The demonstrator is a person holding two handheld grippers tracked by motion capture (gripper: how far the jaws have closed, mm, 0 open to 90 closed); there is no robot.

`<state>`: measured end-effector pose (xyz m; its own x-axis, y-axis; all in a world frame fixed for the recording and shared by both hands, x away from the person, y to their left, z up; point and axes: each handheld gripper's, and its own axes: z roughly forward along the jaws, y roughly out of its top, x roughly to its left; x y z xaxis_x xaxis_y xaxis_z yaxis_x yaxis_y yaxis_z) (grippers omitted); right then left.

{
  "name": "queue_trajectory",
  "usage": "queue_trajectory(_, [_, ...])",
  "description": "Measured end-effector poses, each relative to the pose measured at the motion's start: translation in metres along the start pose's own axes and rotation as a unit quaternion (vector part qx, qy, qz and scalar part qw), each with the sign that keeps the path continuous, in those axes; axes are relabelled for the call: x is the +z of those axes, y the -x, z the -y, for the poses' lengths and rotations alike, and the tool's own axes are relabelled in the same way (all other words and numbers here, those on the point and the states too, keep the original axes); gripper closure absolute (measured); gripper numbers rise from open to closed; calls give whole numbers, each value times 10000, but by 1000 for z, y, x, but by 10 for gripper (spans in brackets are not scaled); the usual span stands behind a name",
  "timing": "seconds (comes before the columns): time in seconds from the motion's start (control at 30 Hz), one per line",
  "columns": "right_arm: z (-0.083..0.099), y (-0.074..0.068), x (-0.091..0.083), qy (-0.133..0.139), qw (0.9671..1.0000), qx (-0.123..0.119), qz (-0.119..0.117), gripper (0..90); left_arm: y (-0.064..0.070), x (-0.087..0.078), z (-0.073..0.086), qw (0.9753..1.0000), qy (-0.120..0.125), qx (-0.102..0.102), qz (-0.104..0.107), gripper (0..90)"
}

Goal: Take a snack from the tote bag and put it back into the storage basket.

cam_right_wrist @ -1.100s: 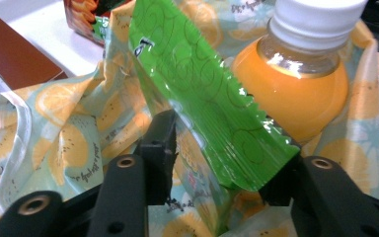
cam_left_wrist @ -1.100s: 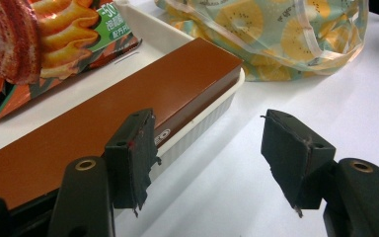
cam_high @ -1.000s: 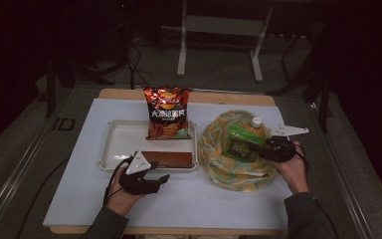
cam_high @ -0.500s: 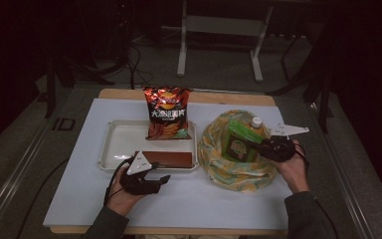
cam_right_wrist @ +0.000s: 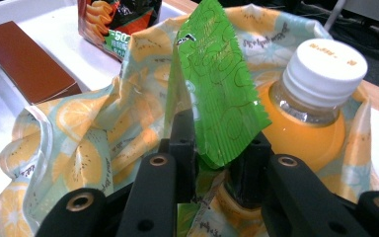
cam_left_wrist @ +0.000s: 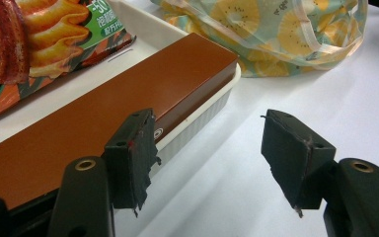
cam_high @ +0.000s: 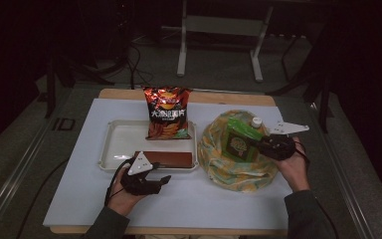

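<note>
On white table (cam_high: 79, 199), dark room, left tongs (cam_high: 165, 180) wide, right tongs (cam_high: 256, 144) gripping green packet (cam_high: 238, 139).

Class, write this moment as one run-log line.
right gripper: shut on green packet, over fruit-print bag | left gripper: open, beside brown box | juice bottle: in bag

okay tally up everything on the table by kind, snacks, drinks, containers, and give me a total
Snack packets: 2 (chips bag, green packet held by the right gripper)
Boxes: 1 (brown box)
Drinks: 1 (orange bottle)
Containers: 2 (white tray, fruit-print bag)
Total: 6
</note>
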<state>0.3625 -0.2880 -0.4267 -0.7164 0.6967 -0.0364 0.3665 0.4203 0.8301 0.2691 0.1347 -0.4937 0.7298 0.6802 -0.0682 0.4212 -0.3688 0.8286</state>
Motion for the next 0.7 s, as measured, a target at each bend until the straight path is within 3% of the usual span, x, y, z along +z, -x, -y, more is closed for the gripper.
queue_trajectory(0.7, [-20, 0, -14, 13, 9996, -266, 37, 745, 1, 2, 0, 10000, -50, 42, 40, 374])
